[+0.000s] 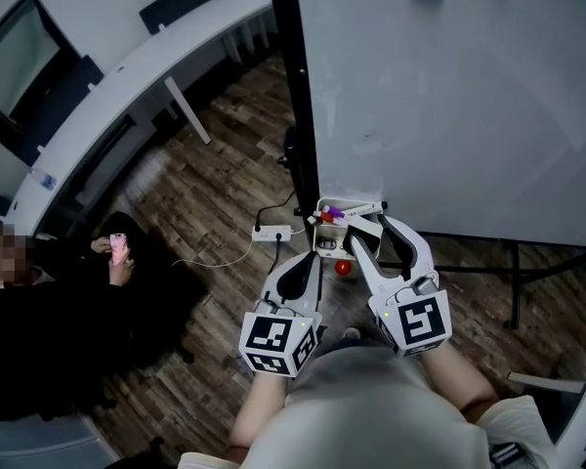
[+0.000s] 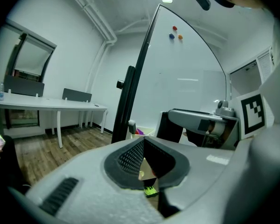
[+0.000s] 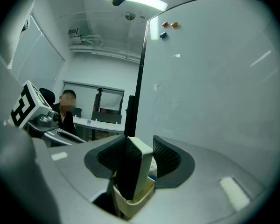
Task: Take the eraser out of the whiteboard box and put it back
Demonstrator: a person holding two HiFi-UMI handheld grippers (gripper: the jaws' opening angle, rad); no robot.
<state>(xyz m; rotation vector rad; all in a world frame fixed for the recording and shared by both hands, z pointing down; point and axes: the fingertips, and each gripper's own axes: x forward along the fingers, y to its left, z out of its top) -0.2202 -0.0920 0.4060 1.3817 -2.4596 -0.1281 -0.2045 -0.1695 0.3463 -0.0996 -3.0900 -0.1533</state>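
at far left one person [image 1: 39, 311] sits by the long white bench [image 1: 107, 96], and one power strip [image 1: 272, 233] lies on the wood floor. next comes our left claw [image 1: 313, 258], idle just beside the work; in the left gripper view its pads [image 2: 130, 155] meet at the tips with nothing between them. right of it, the one whiteboard box [image 1: 324, 233] hangs at the foot of the whiteboard [image 1: 449, 96], by its dark frame.

our right claw [image 1: 369, 221] reaches level into that box. in the right gripper view it looks clamped on the single eraser [image 3: 133, 171], dark felt against one pad and white back toward the other. the eraser stands upright with its lower end inside the cream wall of the box [image 3: 130, 202].

we judge the eraser to be right at the box mouth, either lifting out or going back; we cannot tell which. the next move calls for straight vertical travel, keeping it clear of the walls. if returning, we'd seat it, then spread the claw.

count: two claws, one eraser, one box, three magnets [image 3: 165, 24] high on the board.
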